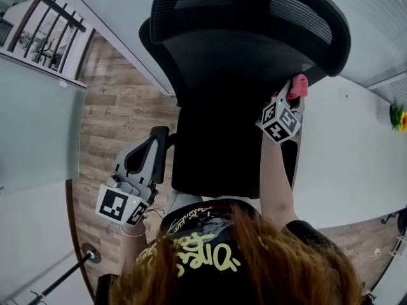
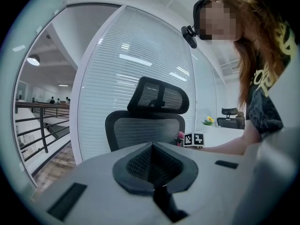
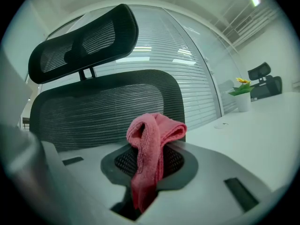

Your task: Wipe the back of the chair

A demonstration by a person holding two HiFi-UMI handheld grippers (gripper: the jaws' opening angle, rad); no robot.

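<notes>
A black mesh office chair (image 1: 222, 107) stands right in front of me, with its headrest (image 1: 254, 11) at the top of the head view. My right gripper (image 1: 294, 93) is raised at the right edge of the backrest, just under the headrest, shut on a pink cloth (image 1: 297, 85). In the right gripper view the pink cloth (image 3: 152, 149) sticks up folded between the pads, close before the mesh back (image 3: 93, 111); contact is unclear. My left gripper (image 1: 159, 137) hangs low at the chair's left side, shut and empty (image 2: 152, 146).
A white table (image 1: 356, 151) runs along the right with a small potted plant (image 1: 399, 116) on it. A glass wall with blinds (image 2: 136, 55) stands behind the chair. At the left are wood floor (image 1: 121, 107) and a railing (image 1: 44, 30).
</notes>
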